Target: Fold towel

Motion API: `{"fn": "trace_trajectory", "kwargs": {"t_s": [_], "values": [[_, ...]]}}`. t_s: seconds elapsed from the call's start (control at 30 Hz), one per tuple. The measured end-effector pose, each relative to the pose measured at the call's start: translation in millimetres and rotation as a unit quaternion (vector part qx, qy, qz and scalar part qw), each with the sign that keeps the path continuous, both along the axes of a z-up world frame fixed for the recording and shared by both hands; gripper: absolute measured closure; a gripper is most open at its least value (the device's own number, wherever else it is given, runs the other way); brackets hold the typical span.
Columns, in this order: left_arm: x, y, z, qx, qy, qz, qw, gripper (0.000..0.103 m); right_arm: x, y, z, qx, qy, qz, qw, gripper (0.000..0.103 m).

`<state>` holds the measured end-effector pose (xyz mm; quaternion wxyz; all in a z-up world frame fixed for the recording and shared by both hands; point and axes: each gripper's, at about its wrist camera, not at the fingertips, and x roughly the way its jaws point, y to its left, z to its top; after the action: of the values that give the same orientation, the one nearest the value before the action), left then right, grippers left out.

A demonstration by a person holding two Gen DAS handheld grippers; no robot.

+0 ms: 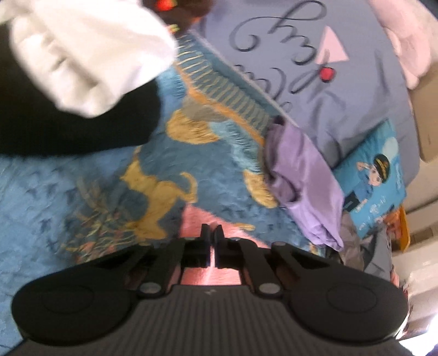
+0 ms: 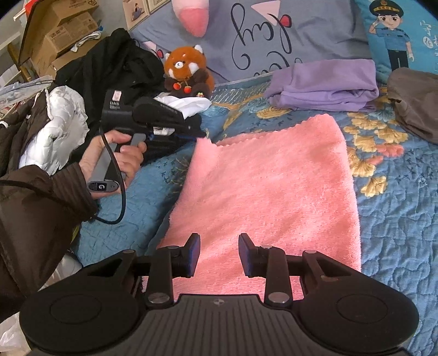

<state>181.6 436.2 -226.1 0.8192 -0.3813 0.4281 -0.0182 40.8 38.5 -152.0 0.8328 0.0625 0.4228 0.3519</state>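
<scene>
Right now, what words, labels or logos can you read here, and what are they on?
"G": logo on the grey handle, at its butt end.
Cursive script on the grey-blue bedding: not legible.
Characters on the blue cartoon cushion: too blurred.
Print on the cardboard boxes: too small.

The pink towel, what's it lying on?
The pink towel lies folded on a blue quilt with gold flowers, which shows on both sides of it. Whatever is directly beneath the towel is covered.
</scene>
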Motion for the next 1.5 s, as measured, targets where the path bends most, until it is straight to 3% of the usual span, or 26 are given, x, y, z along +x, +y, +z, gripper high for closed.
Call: {"fn": "trace_trajectory", "kwargs": {"t_s": [0.27,0.37,0.47,0.57,0.77,0.9,0.97,1.03,1.1,1.2,1.37,1.5], "values": [[27.3,-26.2,51.1,0.094,-0.023,-0.017,0.9951,0.102,5.6,-10.3,-1.5,0.006,0.003,-0.020,1.000,0.072],[38.5,-22.5,61.0,0.096,-0.027,-0.006,0.9950,0.102,8.3,-14.3,-3.1,0.006,0.006,-0.026,1.000,0.072],[52.0,-26.1,51.2,0.146,0.017,0.003,0.9892,0.102,11.3,-17.6,-5.6,0.007,0.011,-0.034,0.999,0.072],[59.4,-25.4,27.4,0.152,0.061,0.017,0.9863,0.102,12.9,-20.7,-7.2,0.007,0.014,-0.038,0.999,0.072],[60.6,-26.2,3.7,0.162,0.095,0.026,0.9818,0.100,13.4,-27.4,-6.5,-0.003,0.009,-0.048,0.999,0.072],[51.8,-18.8,12.9,0.181,0.085,0.046,0.9787,0.061,13.3,-34.6,-5.2,-0.018,-0.004,-0.062,0.998,0.071],[43.1,-16.3,24.9,0.198,0.067,0.043,0.9769,0.051,13.2,-40.0,-5.1,-0.024,-0.010,-0.068,0.997,0.071],[34.6,-18.1,36.5,0.226,0.056,0.028,0.9721,0.030,12.6,-46.1,-5.5,-0.030,-0.013,-0.075,0.997,0.071],[21.0,-22.6,46.6,0.257,0.045,0.020,0.9652,0.023,11.8,-52.1,-5.8,-0.037,-0.017,-0.084,0.996,0.071],[-7.2,-30.1,55.7,0.257,0.044,-0.006,0.9653,0.020,6.1,-62.0,-5.9,-0.057,-0.030,-0.099,0.993,0.071],[-72.8,-50.1,46.9,0.209,0.069,-0.059,0.9736,0.020,-8.9,-77.8,-10.4,-0.090,-0.035,-0.107,0.990,0.071],[-124.9,-56.6,31.0,0.127,0.086,-0.078,0.9851,0.013,-22.1,-82.8,-16.4,-0.107,-0.029,-0.102,0.989,0.071]]}}
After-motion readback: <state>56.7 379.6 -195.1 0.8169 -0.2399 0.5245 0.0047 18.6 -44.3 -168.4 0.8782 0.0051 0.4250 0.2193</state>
